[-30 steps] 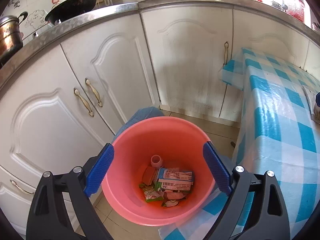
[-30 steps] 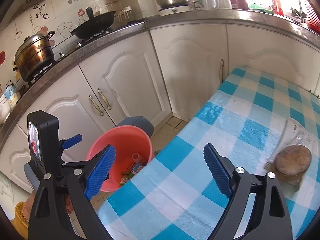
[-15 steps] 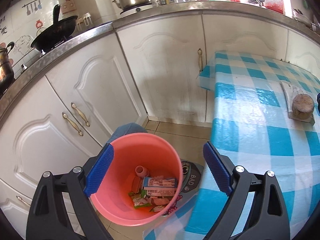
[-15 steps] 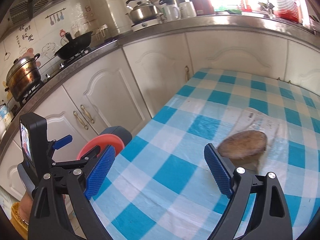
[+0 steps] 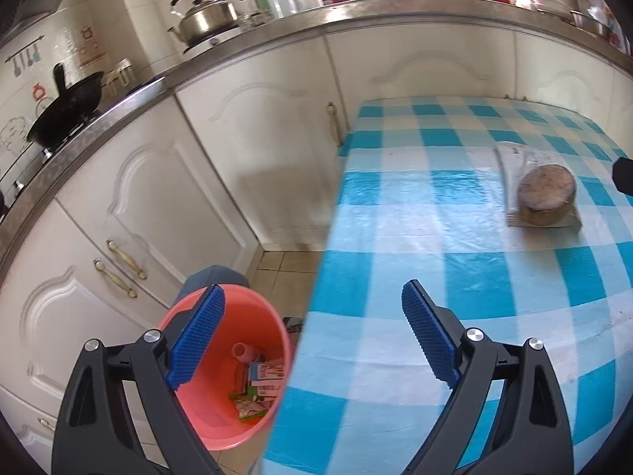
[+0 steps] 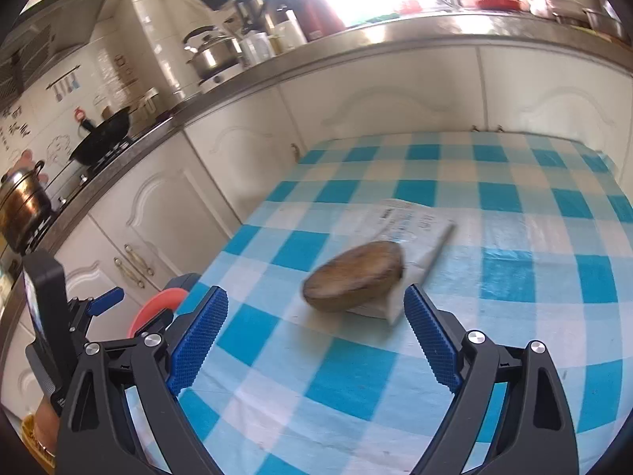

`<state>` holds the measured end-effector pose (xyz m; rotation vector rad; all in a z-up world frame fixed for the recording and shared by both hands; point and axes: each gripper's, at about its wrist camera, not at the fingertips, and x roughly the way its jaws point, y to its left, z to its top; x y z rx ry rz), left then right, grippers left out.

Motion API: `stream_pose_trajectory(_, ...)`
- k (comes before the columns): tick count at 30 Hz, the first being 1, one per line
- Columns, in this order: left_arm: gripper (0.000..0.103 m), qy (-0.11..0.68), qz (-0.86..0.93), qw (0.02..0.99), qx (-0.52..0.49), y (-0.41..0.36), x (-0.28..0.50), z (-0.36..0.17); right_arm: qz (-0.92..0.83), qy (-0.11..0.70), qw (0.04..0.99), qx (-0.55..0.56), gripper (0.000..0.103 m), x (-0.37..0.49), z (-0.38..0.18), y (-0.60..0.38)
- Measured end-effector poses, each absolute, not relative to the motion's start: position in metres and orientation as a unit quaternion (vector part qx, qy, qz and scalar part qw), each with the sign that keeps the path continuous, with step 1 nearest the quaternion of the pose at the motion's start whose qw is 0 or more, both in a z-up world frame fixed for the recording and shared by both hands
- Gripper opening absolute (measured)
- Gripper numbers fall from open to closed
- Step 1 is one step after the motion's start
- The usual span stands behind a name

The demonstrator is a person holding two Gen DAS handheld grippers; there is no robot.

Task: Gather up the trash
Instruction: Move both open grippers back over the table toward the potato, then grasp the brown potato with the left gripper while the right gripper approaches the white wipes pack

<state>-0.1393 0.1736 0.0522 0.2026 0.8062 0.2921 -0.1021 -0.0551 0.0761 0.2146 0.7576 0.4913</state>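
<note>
Wrappers already fill the pink bin (image 5: 221,360), while both empty, spread grippers, right gripper (image 6: 314,334) leading, face the counter's last brown round (image 6: 354,275).

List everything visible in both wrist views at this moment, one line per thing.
Bucket: 1, pink, on the floor beside the table's left edge.
Trash: several pieces, pink, green and white, inside the bucket.
Table: 1, blue and white check cloth, against the cabinets.
Round brown thing: 1, brown, on the wrapper mid-table; blurred, kind unclear.
Wrapper: 1, white with print, flat on the table.
Cabinets: white doors, along the counter.
Kettle: 1, steel, on the counter.
Wok: 1, black, on the stove.
Pot: 1, copper, far left of the stove.
Left gripper: black with blue pads, open, empty.
Right gripper: same, open, facing the brown thing.
</note>
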Motion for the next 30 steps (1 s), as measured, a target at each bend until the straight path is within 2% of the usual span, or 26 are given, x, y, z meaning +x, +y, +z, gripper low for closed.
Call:
stream_pose_trajectory(19,0.091,0.400,-0.085,0.905,0.118,0.054,-0.094,0.030,0.168,0.398,0.880,0.196,0.090,-0.063,0.037,-0.157)
stream_pose_trajectory(30,0.091,0.427,-0.111,0.892,0.099,0.038,-0.055,0.013,0.157,0.412,0.877,0.191,0.090,-0.050,0.028,-0.168)
